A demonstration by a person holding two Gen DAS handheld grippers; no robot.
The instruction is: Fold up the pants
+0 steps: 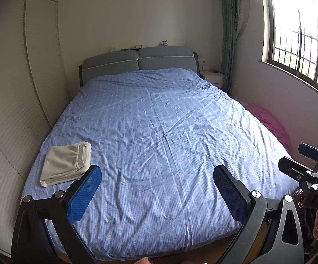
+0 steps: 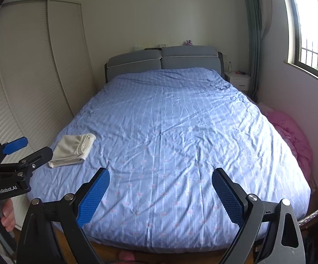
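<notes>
Spread gripper (image 1: 157,176), folded pants (image 1: 66,164) beyond

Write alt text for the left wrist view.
A folded pair of cream pants lies near the left front corner of a bed covered in a blue patterned quilt. The open left gripper, blue-padded, is held above the foot of the bed and grips nothing; the right gripper shows at the right edge.
</notes>
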